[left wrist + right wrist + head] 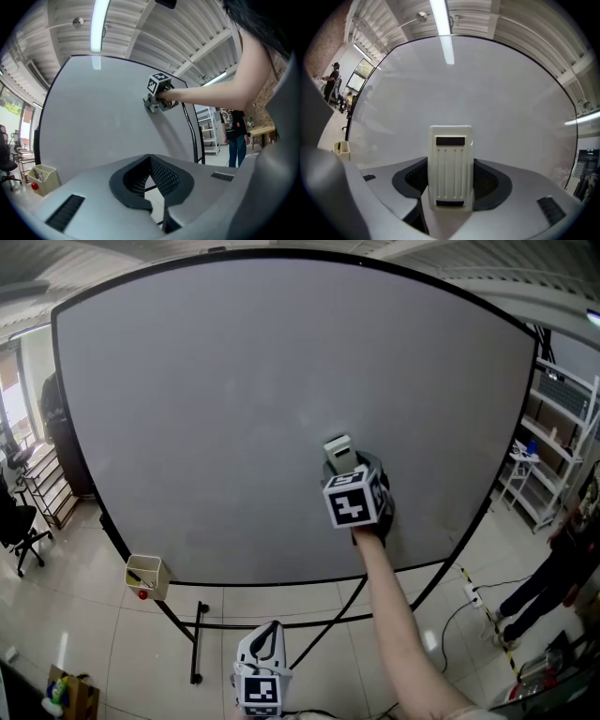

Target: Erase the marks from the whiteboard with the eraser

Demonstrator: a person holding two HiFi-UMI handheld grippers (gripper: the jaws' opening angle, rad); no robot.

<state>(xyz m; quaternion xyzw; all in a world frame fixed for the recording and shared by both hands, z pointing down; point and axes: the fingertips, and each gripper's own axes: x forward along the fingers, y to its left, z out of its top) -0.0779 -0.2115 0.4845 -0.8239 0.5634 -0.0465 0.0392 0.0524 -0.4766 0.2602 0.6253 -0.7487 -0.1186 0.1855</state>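
An office chair (21,524) stands at the far left, on tiled floor beside the whiteboard (216,409), which fills most of the head view on a black-framed stand. A small beige box (147,576) hangs at the board's lower left corner, holding what appear to be markers, though they are too small to tell for certain. Low in the foreground, below the board's bottom edge, the left gripper (269,638) is held well apart from the surface, its jaws drawn together with nothing between them. Right of centre and low on the board, the white eraser (337,446) stands upright against the grey surface, clamped at its lower half between the jaws of the right gripper (349,468) (the person's bare forearm (398,615) reaches up to it from the bottom edge). At the far right, white shelving (555,442) lines the wall, and a bystander (553,568) in dark clothes stands on the floor beside trailing cables.
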